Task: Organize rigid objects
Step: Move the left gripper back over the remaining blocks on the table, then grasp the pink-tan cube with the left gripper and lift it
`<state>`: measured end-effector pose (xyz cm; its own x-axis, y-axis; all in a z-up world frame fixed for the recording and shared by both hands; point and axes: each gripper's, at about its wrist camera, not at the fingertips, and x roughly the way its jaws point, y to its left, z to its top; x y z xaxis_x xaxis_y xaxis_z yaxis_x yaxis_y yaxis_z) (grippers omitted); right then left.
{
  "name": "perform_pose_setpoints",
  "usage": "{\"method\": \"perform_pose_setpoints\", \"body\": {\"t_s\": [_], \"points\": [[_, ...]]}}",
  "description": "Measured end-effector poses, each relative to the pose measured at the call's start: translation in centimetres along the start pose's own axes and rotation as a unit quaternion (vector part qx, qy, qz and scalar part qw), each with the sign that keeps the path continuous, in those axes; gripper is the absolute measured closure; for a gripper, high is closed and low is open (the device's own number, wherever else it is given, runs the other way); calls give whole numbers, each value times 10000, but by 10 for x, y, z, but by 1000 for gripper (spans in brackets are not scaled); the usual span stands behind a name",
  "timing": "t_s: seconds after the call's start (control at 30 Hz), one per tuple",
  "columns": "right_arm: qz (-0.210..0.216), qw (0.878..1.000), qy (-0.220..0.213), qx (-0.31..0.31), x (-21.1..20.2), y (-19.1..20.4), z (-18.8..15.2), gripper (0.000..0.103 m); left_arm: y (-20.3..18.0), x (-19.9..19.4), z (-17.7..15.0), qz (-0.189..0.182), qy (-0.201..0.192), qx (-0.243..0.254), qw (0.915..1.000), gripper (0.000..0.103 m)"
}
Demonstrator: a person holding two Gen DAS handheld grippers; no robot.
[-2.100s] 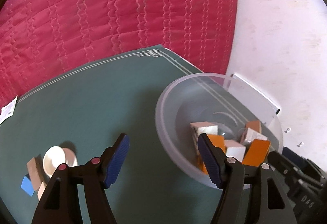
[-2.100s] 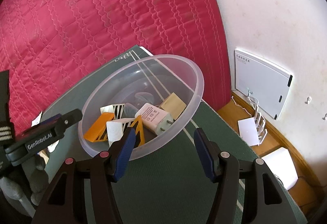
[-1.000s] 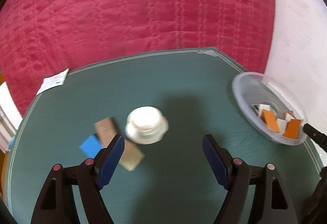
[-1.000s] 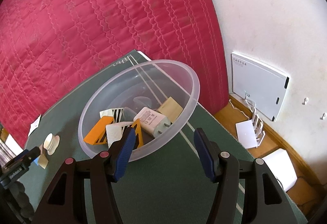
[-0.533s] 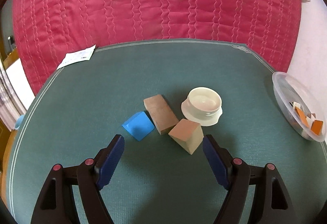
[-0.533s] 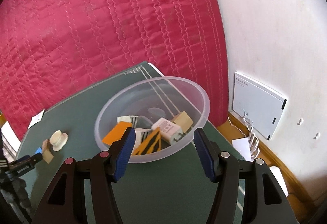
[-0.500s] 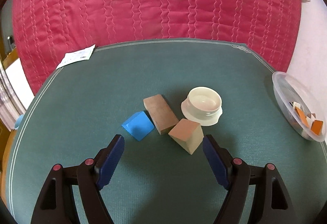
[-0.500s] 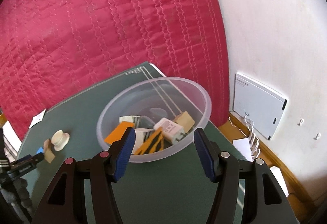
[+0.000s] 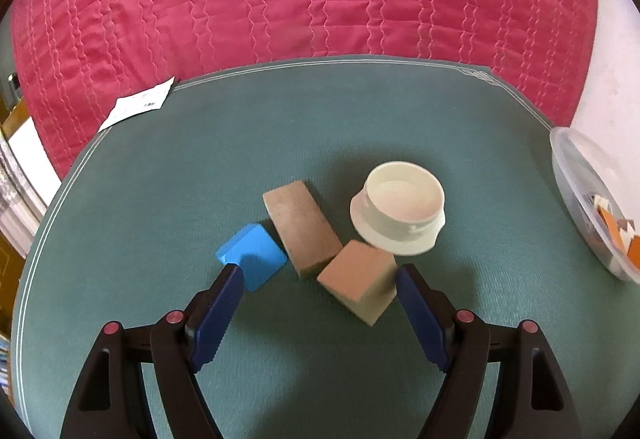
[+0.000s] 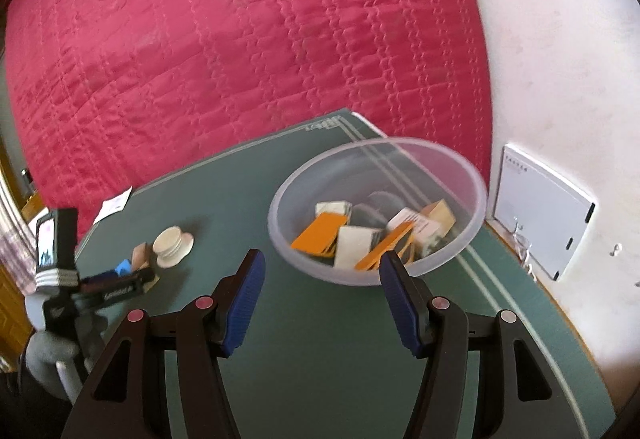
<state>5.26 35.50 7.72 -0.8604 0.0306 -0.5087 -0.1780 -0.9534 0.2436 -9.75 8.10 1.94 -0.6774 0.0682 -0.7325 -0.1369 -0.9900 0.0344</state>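
On the green desk (image 9: 168, 175), furthest left among the loose pieces, a blue block (image 9: 252, 257) lies just ahead of the left gripper (image 9: 318, 313), whose jaws stand wide and empty. Touching the blue block's right side is a long brown block (image 9: 300, 229), and against that one's near end rests a tan block (image 9: 358, 279), right beside the gripper's right pad. A cream cap (image 9: 400, 213) sits just behind it. These four are crowded together, so closing on any one would probably shove or tip a neighbour, and the tan block's slanted top may slip from the pads. Further right, the clear bowl (image 10: 472, 223) already holds orange and white pieces; the right gripper (image 10: 320, 293) hovers near its rim, moderately open and empty, and could knock the bowl.
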Motion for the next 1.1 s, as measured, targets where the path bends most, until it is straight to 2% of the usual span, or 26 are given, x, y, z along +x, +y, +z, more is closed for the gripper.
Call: {"method": "perform_pose_setpoints", "body": {"t_s": [0.27,0.6,1.1], "points": [[119,9998,161,-68,6,11,-10,42,-6,9,7,98,137,-53,9998,21],[229,9991,321,-126,10,14,-17,42,24,0,-7,45,266,-489,9984,21],[354,9977,516,-265,16,27,-29,42,38,-17,-24,-20,334,-621,9975,19]]}}
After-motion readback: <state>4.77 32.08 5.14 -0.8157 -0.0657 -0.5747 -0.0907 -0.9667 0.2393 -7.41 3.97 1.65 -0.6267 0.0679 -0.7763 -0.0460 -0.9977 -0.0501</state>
